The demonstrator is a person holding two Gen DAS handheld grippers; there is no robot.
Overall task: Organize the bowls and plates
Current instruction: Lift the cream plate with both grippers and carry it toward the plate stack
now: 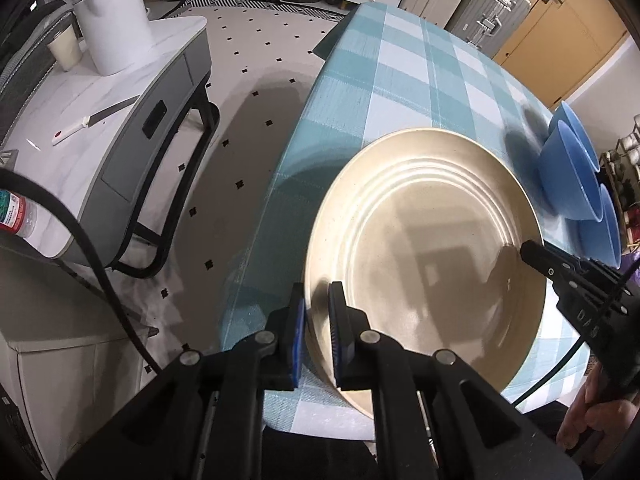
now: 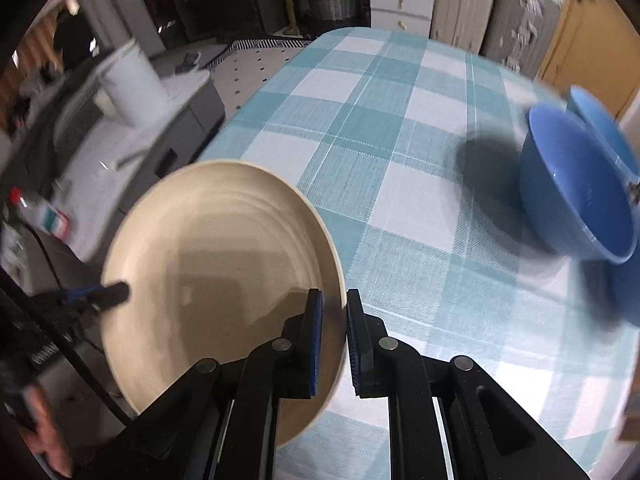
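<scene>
A large beige plate (image 1: 424,264) with raised rings hangs over the near left edge of the checked table (image 1: 400,80), held from both sides. My left gripper (image 1: 316,304) is shut on its left rim. My right gripper (image 2: 334,308) is shut on its right rim (image 2: 338,280); the same plate (image 2: 216,280) fills the lower left of the right wrist view. The right gripper's tip (image 1: 532,252) shows at the plate's far rim in the left wrist view, and the left gripper's tip (image 2: 116,294) in the right wrist view. Blue bowls (image 1: 572,172) sit at the table's right, the nearest bowl (image 2: 576,188) tilted.
A white side cabinet (image 1: 104,120) stands left of the table with a white bucket (image 1: 112,28), a cup (image 1: 66,50), a knife (image 1: 96,118) and a bottle (image 1: 16,216) on it. Patterned floor (image 1: 248,92) lies between. A cable (image 1: 92,260) hangs at left. Drawers and suitcases (image 1: 492,8) line the far wall.
</scene>
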